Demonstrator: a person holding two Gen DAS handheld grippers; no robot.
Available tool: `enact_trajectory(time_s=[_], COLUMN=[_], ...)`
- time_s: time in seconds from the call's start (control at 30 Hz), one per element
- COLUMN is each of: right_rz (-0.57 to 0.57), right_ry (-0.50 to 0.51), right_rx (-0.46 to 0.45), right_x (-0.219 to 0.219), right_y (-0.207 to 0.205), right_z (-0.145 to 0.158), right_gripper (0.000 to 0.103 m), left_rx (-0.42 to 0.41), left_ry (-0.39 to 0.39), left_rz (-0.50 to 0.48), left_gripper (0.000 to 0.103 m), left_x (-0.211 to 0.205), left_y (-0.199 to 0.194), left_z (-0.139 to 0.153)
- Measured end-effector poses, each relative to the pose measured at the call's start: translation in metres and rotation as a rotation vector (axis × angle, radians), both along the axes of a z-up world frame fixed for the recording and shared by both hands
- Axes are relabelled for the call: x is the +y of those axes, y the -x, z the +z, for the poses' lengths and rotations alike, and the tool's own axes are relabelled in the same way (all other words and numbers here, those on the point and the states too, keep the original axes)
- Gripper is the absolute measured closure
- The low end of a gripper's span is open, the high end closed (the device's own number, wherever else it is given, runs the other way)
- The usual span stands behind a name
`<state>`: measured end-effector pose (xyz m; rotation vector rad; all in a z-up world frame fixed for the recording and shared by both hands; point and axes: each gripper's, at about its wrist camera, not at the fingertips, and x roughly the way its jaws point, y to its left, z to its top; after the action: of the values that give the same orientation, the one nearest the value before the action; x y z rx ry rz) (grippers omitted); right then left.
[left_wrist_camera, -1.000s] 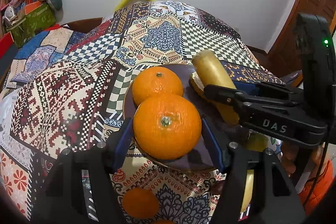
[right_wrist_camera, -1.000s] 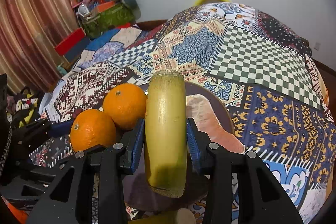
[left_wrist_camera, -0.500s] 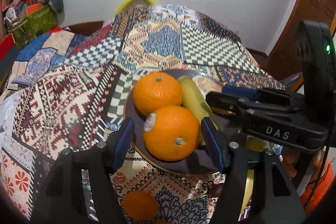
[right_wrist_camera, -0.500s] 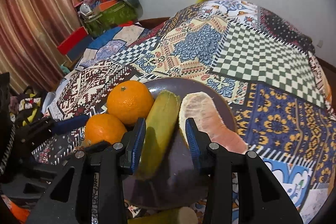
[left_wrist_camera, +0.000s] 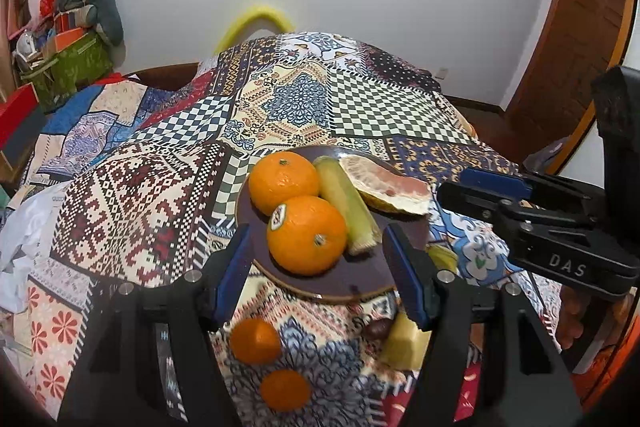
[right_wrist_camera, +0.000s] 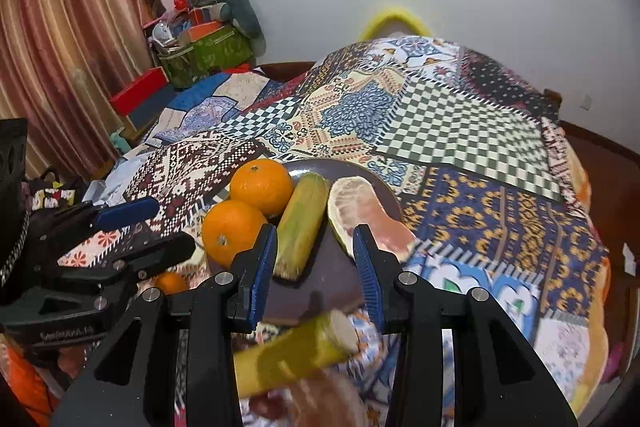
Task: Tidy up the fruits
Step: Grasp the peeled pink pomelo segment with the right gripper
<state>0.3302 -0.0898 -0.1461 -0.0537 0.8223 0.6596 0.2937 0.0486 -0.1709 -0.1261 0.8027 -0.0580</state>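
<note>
A dark purple plate [left_wrist_camera: 360, 281] on the patchwork cloth holds two oranges [left_wrist_camera: 283, 183] [left_wrist_camera: 307, 235], a yellow-green stalk piece [left_wrist_camera: 347, 211] and a pomelo wedge [left_wrist_camera: 390, 187]. My left gripper [left_wrist_camera: 320, 277] hangs open just in front of the near orange, touching nothing. In the right wrist view the same plate [right_wrist_camera: 324, 269] carries the oranges [right_wrist_camera: 262, 185], the stalk piece [right_wrist_camera: 300, 223] and the wedge [right_wrist_camera: 368, 211]. My right gripper [right_wrist_camera: 315, 275] is open and empty, short of the stalk's cut end. Each gripper shows in the other's view, the right gripper [left_wrist_camera: 460, 191] and the left gripper [right_wrist_camera: 160, 231].
On the cloth nearer than the plate lie two small oranges [left_wrist_camera: 256, 341] [left_wrist_camera: 285, 389], a second stalk piece [right_wrist_camera: 296, 351] and a dark small fruit [left_wrist_camera: 376, 329]. A green box of clutter [left_wrist_camera: 66, 67] stands at the far left by the wall, a wooden door [left_wrist_camera: 576, 39] at right.
The orange that stood between my left jaws and the stalk between my right jaws now lie on the plate. Both grippers have drawn back and upward, empty.
</note>
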Motion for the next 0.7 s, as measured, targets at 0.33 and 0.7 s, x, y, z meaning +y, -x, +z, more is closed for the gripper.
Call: enact_trajectory(time_s=[0.33, 0.7], right_rz=[-0.026, -0.029], right_ry=[0.021, 0.085], right_rx=[0.024, 0.147], right_x=[-0.029, -0.045], right_y=[0.038, 0.059], right_z=[-0.009, -0.061], right_gripper=[0.067, 0.067], left_rx=[0.037, 0.124], left_ry=[0.005, 0.021], left_rz=[-0.024, -0.049], left_gripper=[0.038, 0.038], left_x=[-0.017, -0.036], left_y=[0.035, 0.057], left_z=[-0.003, -0.031])
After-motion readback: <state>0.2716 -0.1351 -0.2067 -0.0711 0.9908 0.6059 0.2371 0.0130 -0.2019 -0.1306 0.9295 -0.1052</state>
